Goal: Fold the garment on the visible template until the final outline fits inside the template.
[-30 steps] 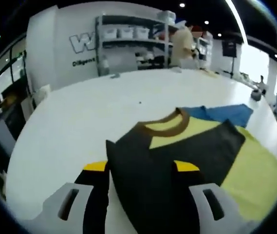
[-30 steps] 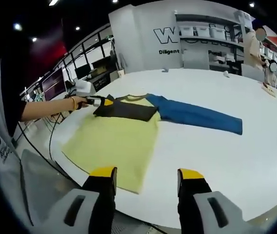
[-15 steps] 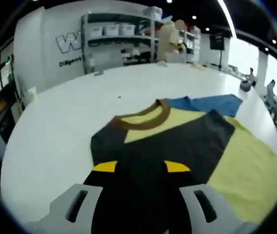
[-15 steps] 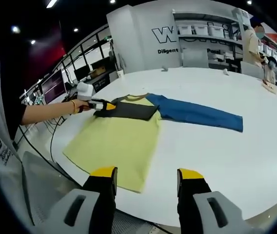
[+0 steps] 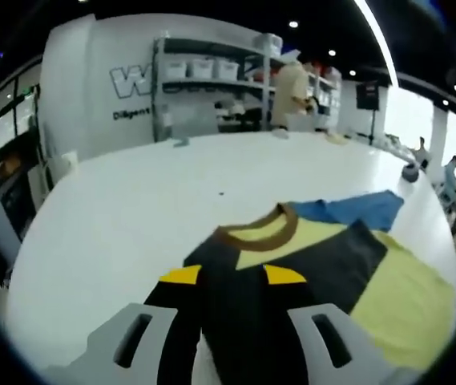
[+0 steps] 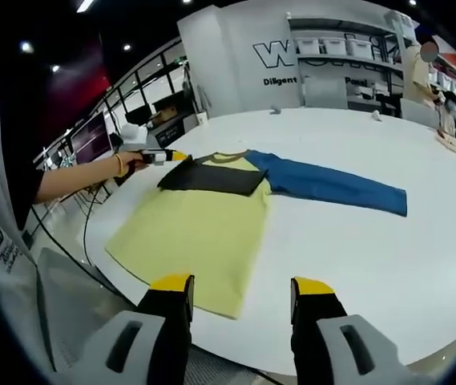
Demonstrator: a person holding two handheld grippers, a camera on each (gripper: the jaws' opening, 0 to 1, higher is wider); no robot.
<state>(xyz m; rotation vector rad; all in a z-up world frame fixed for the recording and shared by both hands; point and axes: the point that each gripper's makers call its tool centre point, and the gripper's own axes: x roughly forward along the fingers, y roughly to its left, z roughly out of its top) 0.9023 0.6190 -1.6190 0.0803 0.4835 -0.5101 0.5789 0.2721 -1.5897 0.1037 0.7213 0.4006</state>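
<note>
1. Landmark: the shirt (image 6: 199,220), lying flat on the white desk (image 6: 388,249). Yellow body, dark folded-over sleeve panel (image 6: 211,176) across its top, brown collar (image 5: 257,234) showing in my left gripper view.
2. At the shirt's left shoulder edge, my left gripper (image 6: 166,157) sits at the corner of the dark panel, my hand (image 6: 134,163) and bare forearm reaching in from the left. In my left gripper view its own two yellow-tipped jaws (image 5: 232,275) stand a moderate way apart with dark cloth between and ahead of them. I cannot tell whether they pinch the fabric.
3. The shirt's yellow body runs from the dark panel toward the near desk edge; its lower hem is close to that edge.
4. Touching the shirt's right shoulder, by the collar, a blue sleeve (image 6: 332,184) stretches out flat to the right across the desk. In my left gripper view the blue sleeve (image 5: 356,210) lies just beyond the collar.
5. Nearer than the shirt's hem, my right gripper (image 6: 240,285) hovers at the near desk edge, jaws spread wide, nothing between them, apart from the cloth.
6. Far behind the shirt: white shelving (image 5: 211,80) with bins and a person (image 5: 292,88) standing at it.
</note>
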